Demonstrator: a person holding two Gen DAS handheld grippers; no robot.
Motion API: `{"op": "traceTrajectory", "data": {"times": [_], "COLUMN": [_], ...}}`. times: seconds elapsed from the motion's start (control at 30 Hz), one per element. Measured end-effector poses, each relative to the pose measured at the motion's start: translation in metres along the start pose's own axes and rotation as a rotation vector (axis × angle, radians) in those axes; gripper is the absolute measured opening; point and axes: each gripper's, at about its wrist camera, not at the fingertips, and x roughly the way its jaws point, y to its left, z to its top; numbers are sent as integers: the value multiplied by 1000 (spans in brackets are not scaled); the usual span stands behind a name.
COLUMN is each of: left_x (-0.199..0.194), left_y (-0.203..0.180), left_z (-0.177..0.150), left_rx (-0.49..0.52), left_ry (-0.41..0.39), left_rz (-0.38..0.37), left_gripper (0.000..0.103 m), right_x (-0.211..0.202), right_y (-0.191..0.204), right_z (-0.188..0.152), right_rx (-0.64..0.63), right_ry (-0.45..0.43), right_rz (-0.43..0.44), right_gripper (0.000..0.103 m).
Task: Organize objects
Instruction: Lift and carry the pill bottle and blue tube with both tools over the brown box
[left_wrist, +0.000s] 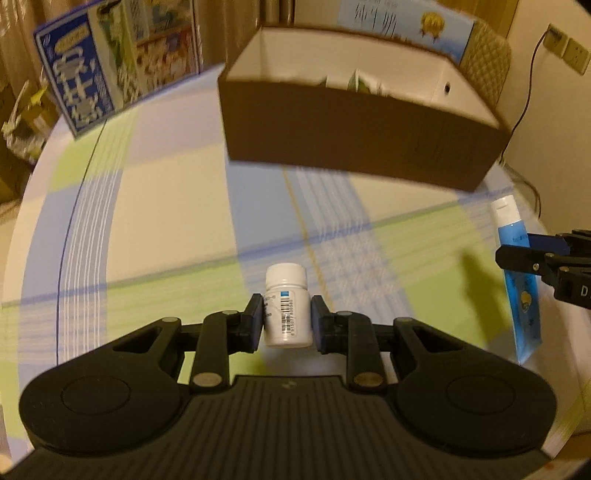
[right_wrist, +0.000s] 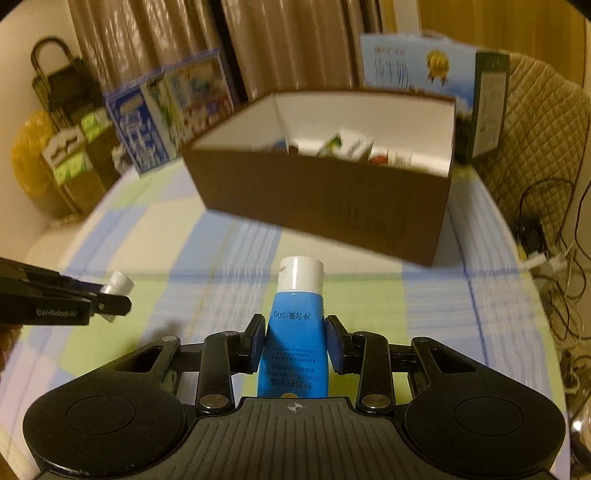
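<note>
A small white pill bottle (left_wrist: 286, 310) with a barcode label is clamped between the pads of my left gripper (left_wrist: 287, 321), lifted above the checked tablecloth. My right gripper (right_wrist: 295, 345) is shut on a blue tube with a white cap (right_wrist: 297, 332), cap pointing away from me. The tube (left_wrist: 517, 266) and the right gripper (left_wrist: 532, 254) also show at the right edge of the left wrist view. In the right wrist view the left gripper (right_wrist: 110, 299) and the bottle's cap (right_wrist: 120, 282) appear at the left. Ahead stands an open brown cardboard box (left_wrist: 354, 136) (right_wrist: 325, 199) with several small packages inside.
A blue picture box (left_wrist: 110, 70) (right_wrist: 166, 110) leans at the table's far left. A light-blue carton (right_wrist: 417, 66) stands behind the brown box. A quilted chair back (right_wrist: 535, 129) and cables (right_wrist: 554, 240) are at the right. Bags (right_wrist: 62, 147) sit on the floor at the left.
</note>
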Motion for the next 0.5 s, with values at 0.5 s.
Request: {"op": "traceTrajectory", "data": {"times": [0.5], "left_x": [5], "left_y": [-37], "left_z": [105], "left_rx": [81], "left_ry": [-151], "left_rz": [-56], "left_gripper": [22], "right_x": [-5], "right_y": [-30], "right_z": [100], "right_rx": [25], "right_ry": [-177], "right_rz": [49], "right_gripper": [32]}}
